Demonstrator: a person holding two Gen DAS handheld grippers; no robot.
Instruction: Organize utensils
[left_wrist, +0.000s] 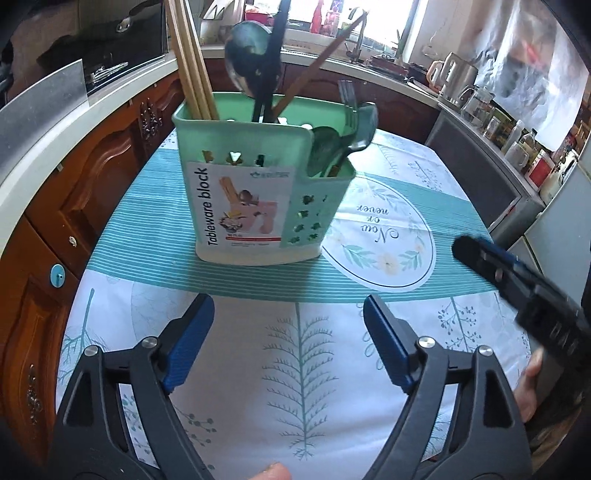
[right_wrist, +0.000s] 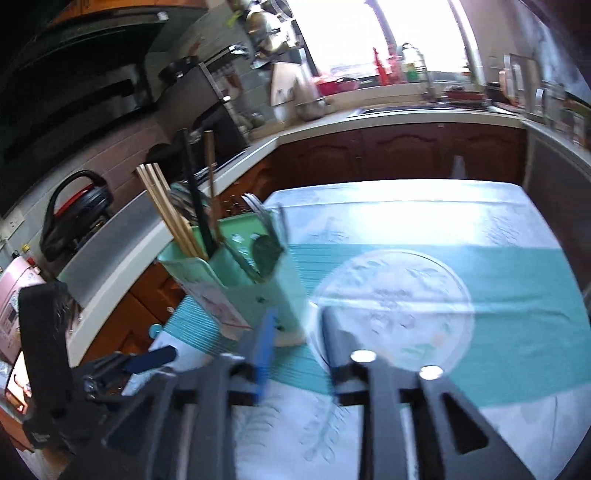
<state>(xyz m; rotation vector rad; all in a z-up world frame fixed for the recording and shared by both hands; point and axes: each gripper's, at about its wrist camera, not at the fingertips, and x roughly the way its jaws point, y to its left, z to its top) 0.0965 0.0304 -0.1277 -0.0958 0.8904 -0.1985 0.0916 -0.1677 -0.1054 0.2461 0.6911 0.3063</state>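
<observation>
Presently, a green utensil holder (left_wrist: 258, 192) stands upright on the patterned tablecloth (left_wrist: 406, 229) and serves as the landmark. Its tall rear compartment holds wooden chopsticks (left_wrist: 192, 74), a dark ladle (left_wrist: 251, 55) and a brown stick-like handle; the lower compartment on its right side holds a fork (left_wrist: 347, 98) and spoons (left_wrist: 332, 147). A label reading "Tableware block" faces the left wrist camera.

Left gripper (left_wrist: 288, 343): positioned in front of the holder, apart from it, jaws spread wide with nothing between the blue pads (left_wrist: 192, 343).

Right gripper (right_wrist: 295, 332): seen from its own camera just in front of the holder's lower compartment; the view is blurred, but the jaws stand apart and nothing is visible between them. From the left wrist view it lies to the right of the holder, over the cloth, not touching it.

Behind the holder runs a wooden-fronted kitchen counter (left_wrist: 92, 177).
</observation>
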